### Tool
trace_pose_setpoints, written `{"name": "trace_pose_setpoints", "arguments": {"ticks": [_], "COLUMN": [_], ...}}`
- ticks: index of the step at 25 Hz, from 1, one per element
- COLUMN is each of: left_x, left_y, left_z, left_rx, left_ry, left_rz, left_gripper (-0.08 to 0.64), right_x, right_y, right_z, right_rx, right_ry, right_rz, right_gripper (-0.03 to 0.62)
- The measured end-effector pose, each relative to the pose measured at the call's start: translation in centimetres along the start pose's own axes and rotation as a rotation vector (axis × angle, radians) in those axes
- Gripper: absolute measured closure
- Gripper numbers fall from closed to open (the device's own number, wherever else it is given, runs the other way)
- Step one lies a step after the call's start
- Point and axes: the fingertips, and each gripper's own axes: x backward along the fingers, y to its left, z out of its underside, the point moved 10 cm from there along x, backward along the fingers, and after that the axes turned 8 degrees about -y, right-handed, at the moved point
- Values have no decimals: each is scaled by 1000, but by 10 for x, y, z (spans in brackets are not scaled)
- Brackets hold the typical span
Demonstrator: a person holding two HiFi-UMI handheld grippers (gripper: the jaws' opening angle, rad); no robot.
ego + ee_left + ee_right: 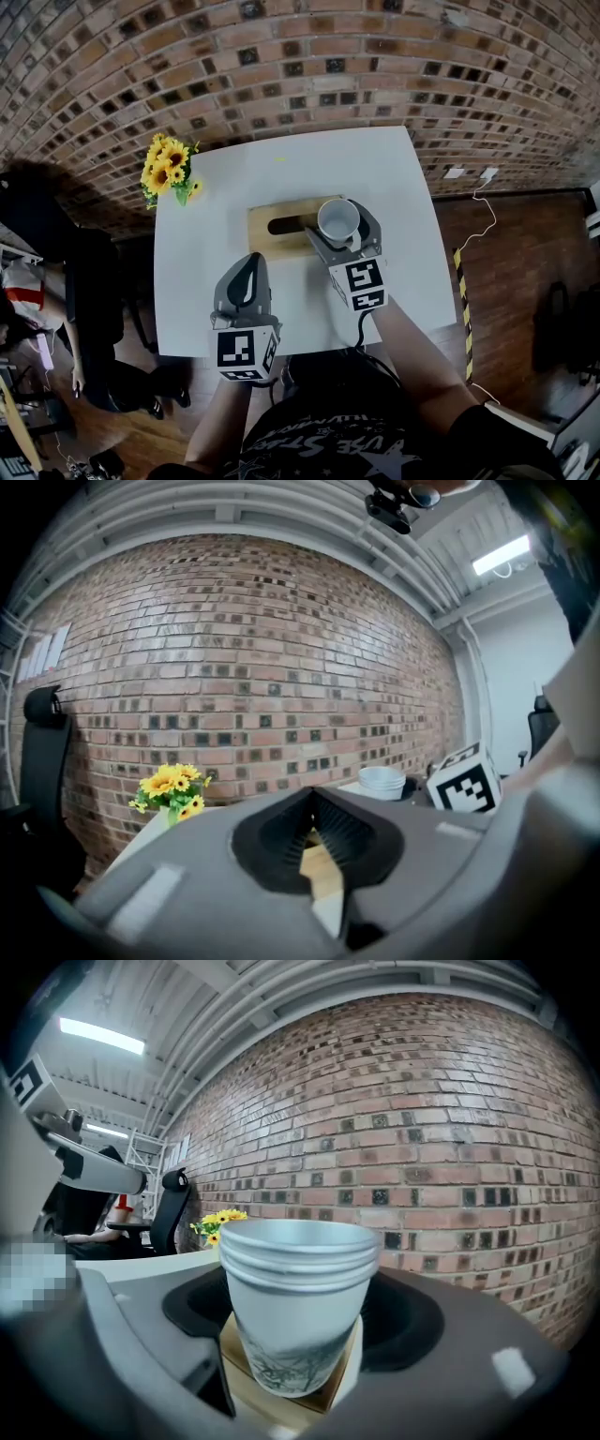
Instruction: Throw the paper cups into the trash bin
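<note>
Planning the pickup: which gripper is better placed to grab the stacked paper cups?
Right. The right gripper has open jaws either side of the paper cups at the wooden box; the left gripper sits back nearer the person, jaws together, empty.

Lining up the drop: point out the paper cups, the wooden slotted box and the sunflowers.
paper cups (295,1326), right gripper view, stack's side wall.
wooden slotted box (262,244), head view, bare wooden top.
sunflowers (167,172), head view, yellow blooms.

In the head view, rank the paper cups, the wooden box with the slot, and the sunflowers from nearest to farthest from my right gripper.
1. Paper cups: between its open jaws.
2. Wooden box: under the cups, stretching left.
3. Sunflowers: at the far left corner of the table.
</note>
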Motion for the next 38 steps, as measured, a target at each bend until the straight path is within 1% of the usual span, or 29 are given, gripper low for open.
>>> {"name": "trace_pose_setpoints", "arguments": {"ticks": [1,3,8,12,15,21,24,28,32,35,38], "left_x": [0,1,5,11,19,48,64,83,103,118,134], "left_y": [0,1,1,2,4,21,30,42,53,59,62], "left_z": [0,-1,-1,-3,-5,-8,-12,-23,-27,-29,-16], "left_rx": [-1,-2,-9,-11,-13,3,4,-3,-8,3,15], "left_ry": [1,1,2,-9,-29,-53,-78,-117,-146,-137,-122], "left_rz": [0,2,4,3,5,1,17,62,120,159,172], "left_gripper": [555,555,555,555,555,555,555,555,555,555,555], "right_x": [-1,-2,1,10,22,57,73,93,113,131,151], "right_y": [0,0,-3,-3,-1,19,36,72,107,129,145], "right_z": [1,1,0,-4,-15,-58,-76,-89,-94,-98,-96], "right_rx": [7,21,1,4,13,24,21,3,28,31,37], "right_ry": [4,7,-1,-12,-27,-87,-112,-129,-123,-119,-93], "right_rz": [3,8,4,-6,-14,-14,13,64,107,139,149], "right_gripper": [203,244,247,249,249,249,249,249,249,249,249]}}
